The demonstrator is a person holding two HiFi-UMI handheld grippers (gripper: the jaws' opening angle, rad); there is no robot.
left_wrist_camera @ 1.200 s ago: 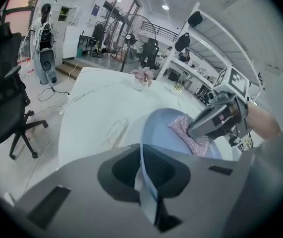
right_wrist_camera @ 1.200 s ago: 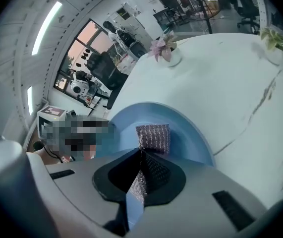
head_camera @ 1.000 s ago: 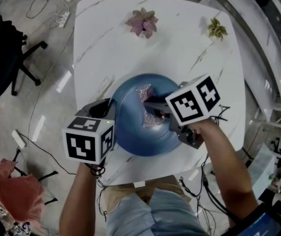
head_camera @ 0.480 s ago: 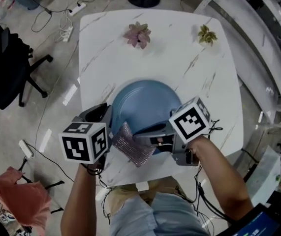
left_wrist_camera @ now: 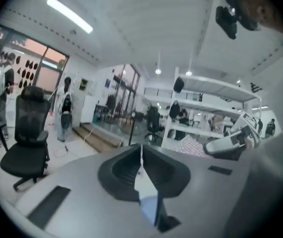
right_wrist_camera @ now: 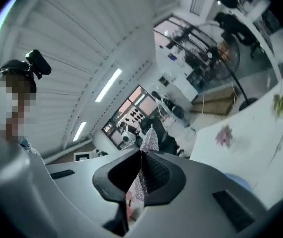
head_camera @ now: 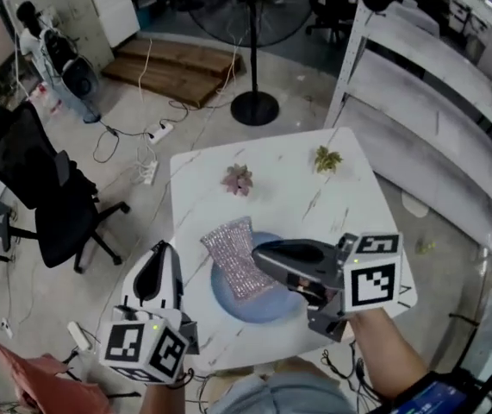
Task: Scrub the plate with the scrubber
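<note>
The blue plate point(head_camera: 269, 306) lies on the white marble table point(head_camera: 297, 201), near its front edge. My right gripper point(head_camera: 258, 255) is raised above the plate, shut on the silver mesh scrubber point(head_camera: 234, 251), which hangs over the plate's far left part. In the right gripper view the scrubber point(right_wrist_camera: 149, 140) sticks up between the closed jaws point(right_wrist_camera: 142, 155). My left gripper point(head_camera: 163, 250) is lifted to the left of the plate, apart from it. Its jaws point(left_wrist_camera: 141, 150) are together with nothing between them, pointing out across the room.
A pink succulent point(head_camera: 238, 179) and a small green plant point(head_camera: 326, 159) sit at the table's far side. A black office chair point(head_camera: 43, 192) stands on the left, a fan stand point(head_camera: 254, 107) behind the table, white shelving point(head_camera: 426, 93) on the right. Cables cross the floor.
The view has pulled back to show the room. Both grippers have risen; the scrubber moved from the plate's near left edge to above its far left. The left gripper came off the plate's rim.
</note>
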